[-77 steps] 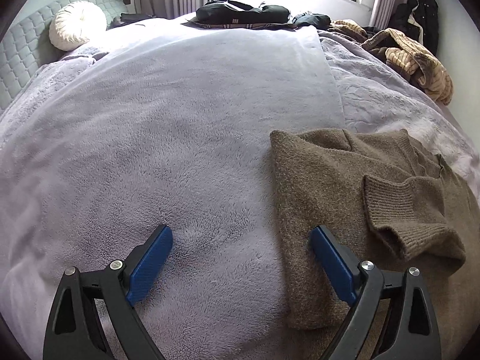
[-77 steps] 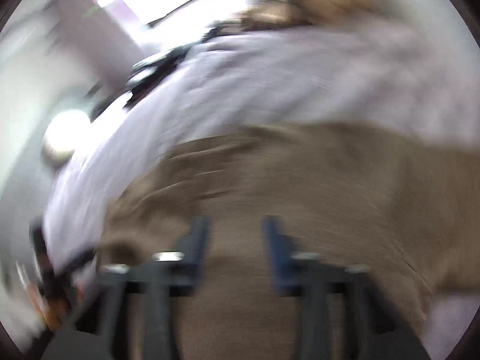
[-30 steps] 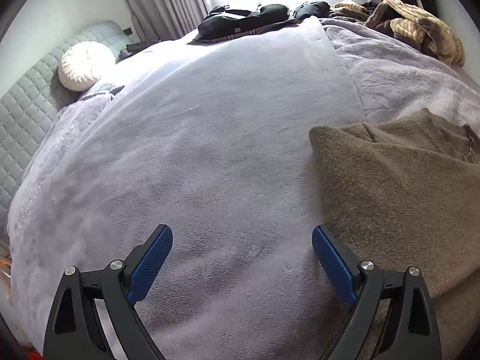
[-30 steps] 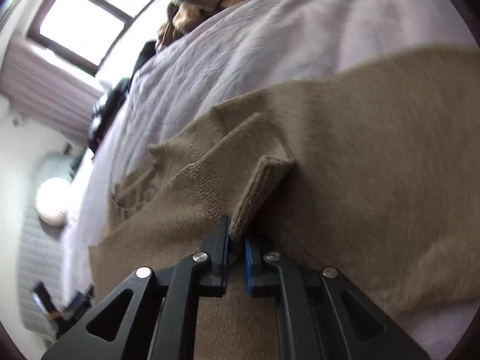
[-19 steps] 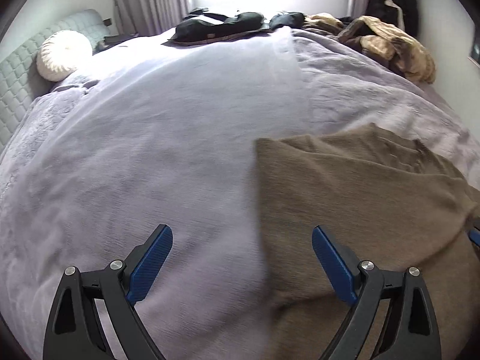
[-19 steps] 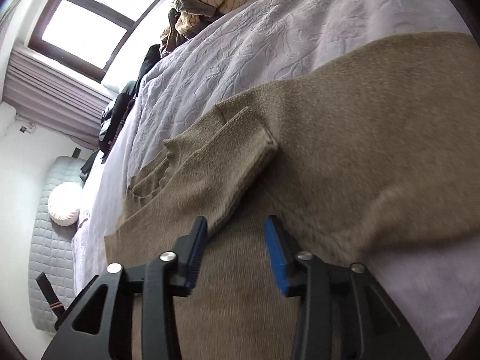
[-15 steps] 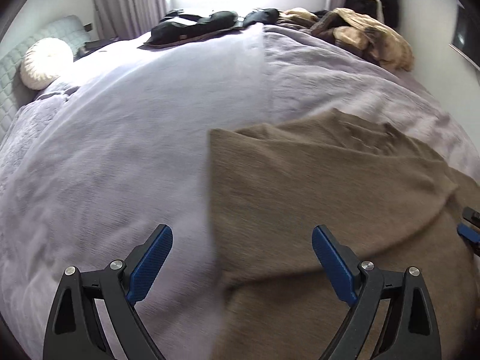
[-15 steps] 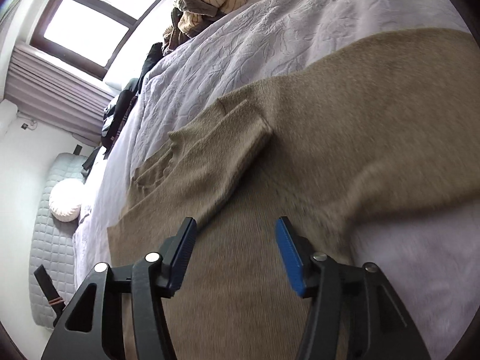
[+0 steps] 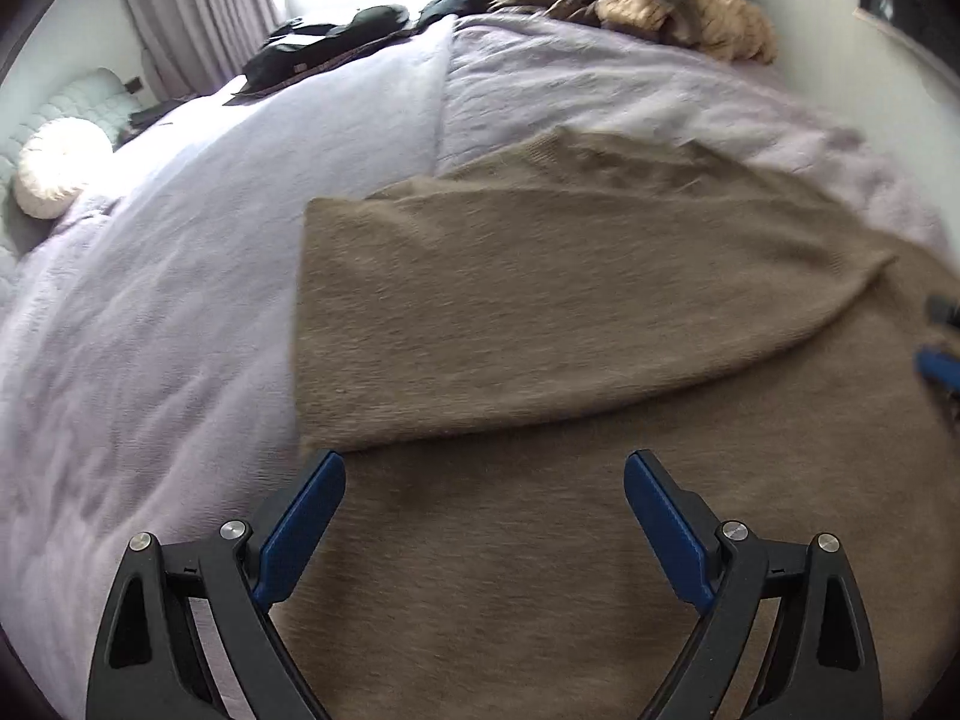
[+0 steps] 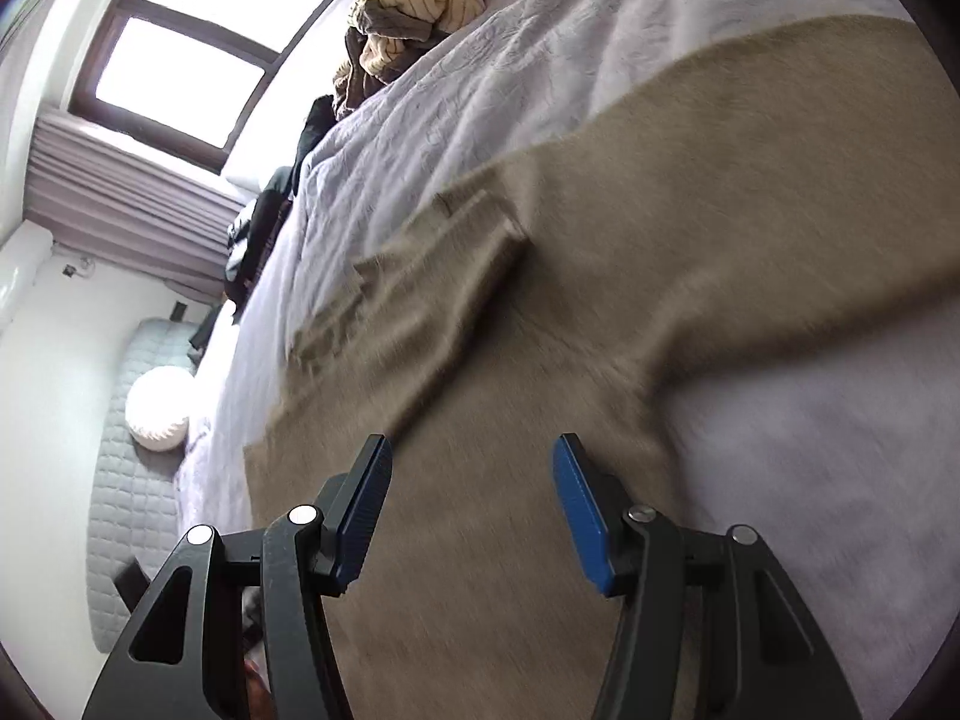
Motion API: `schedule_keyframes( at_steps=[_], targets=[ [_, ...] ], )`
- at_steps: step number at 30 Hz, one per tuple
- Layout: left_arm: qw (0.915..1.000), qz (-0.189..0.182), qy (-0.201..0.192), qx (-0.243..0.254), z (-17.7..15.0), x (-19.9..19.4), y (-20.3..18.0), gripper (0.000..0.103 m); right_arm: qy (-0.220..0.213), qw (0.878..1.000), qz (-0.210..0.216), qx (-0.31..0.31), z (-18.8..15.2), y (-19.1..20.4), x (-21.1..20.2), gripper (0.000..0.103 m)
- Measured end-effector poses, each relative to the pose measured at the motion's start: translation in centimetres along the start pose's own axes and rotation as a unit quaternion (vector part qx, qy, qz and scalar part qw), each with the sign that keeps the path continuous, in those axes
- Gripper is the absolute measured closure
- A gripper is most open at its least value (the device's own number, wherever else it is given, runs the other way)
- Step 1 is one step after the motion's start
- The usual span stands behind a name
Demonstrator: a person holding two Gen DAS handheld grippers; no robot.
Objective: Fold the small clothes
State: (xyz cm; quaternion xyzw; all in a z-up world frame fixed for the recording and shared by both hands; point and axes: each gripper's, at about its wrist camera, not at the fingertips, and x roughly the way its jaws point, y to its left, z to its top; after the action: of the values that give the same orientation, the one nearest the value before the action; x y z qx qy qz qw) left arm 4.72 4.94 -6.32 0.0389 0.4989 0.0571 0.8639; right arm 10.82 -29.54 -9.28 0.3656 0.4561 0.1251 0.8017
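Two blue-padded fingers of the left gripper (image 9: 483,516) stand wide apart in the left wrist view, with nothing between them, hovering over the near part of the brown sweater (image 9: 540,312). That sweater lies flat on the lilac bed cover (image 9: 150,300), with a folded-over sleeve running across it just ahead of the fingertips; its left edge sits near the middle of the bed. At the right edge of this view a blue pad of the right gripper (image 9: 939,363) shows above the knit. Far off, dark clothes (image 9: 324,42) and a tan pile (image 9: 672,6) lie along the bed's far edge, and a round white cushion (image 9: 60,168) rests by the headboard.

From the right wrist view, the right gripper (image 10: 471,498) is released, its jaws parted and empty above the sweater (image 10: 690,228). The sleeve cuff (image 10: 480,234) lies ahead of the fingers, apart from them, on the sweater's body. Bare cover (image 10: 810,450) shows to the right of the right finger.
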Motion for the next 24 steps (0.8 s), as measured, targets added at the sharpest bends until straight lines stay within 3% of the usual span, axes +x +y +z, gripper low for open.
schedule_keyframes(
  at_steps=[5, 9, 12, 13, 14, 15, 16, 21, 23, 24],
  targets=[
    [0.9977, 0.068, 0.001, -0.003, -0.6, 0.6, 3.2, 0.008, 0.007, 1.000, 0.003, 0.010, 1.5, 0.7, 2.6, 0.043],
    [0.9962, 0.082, 0.003, -0.029, -0.6, 1.8, 6.2, 0.008, 0.005, 1.000, 0.008, 0.020, 2.3, 1.0, 4.0, 0.043],
    [0.9955, 0.093, -0.003, -0.020, 0.2, 2.8, 6.2, 0.008, 0.002, 0.999, 0.008, 0.034, 2.8, 1.2, 5.0, 0.043],
    [0.9948, 0.101, -0.009, -0.014, 0.5, 3.0, 6.0, 0.008, 0.001, 0.999, 0.007, 0.036, 2.9, 1.3, 5.2, 0.046],
    [0.9931, 0.115, -0.019, -0.007, 0.8, 3.0, 5.7, 0.008, 0.001, 0.999, 0.006, 0.037, 3.1, 1.5, 5.4, 0.070],
    [0.9912, 0.129, -0.030, -0.008, 1.0, 2.8, 5.8, 0.008, 0.006, 0.999, 0.005, 0.038, 3.1, 1.7, 5.6, 0.086],
    [0.9901, 0.134, -0.039, -0.018, 1.1, 2.6, 6.3, 0.008, 0.008, 0.999, 0.008, 0.039, 3.1, 1.9, 5.5, 0.096],
    [0.9923, 0.092, -0.042, -0.072, 0.5, 2.7, 10.4, 0.006, -0.001, 1.000, 0.010, -0.003, 1.7, 2.9, 4.5, 0.095],
    [0.9929, 0.080, -0.045, -0.076, 0.0, 2.8, 11.0, 0.004, 0.011, 1.000, -0.014, -0.004, 1.3, 1.9, 5.3, 0.095],
    [0.9934, 0.076, -0.045, -0.073, -0.1, 2.7, 10.9, 0.004, 0.017, 1.000, -0.005, 0.014, 1.1, 0.8, 5.7, 0.095]
  ],
)
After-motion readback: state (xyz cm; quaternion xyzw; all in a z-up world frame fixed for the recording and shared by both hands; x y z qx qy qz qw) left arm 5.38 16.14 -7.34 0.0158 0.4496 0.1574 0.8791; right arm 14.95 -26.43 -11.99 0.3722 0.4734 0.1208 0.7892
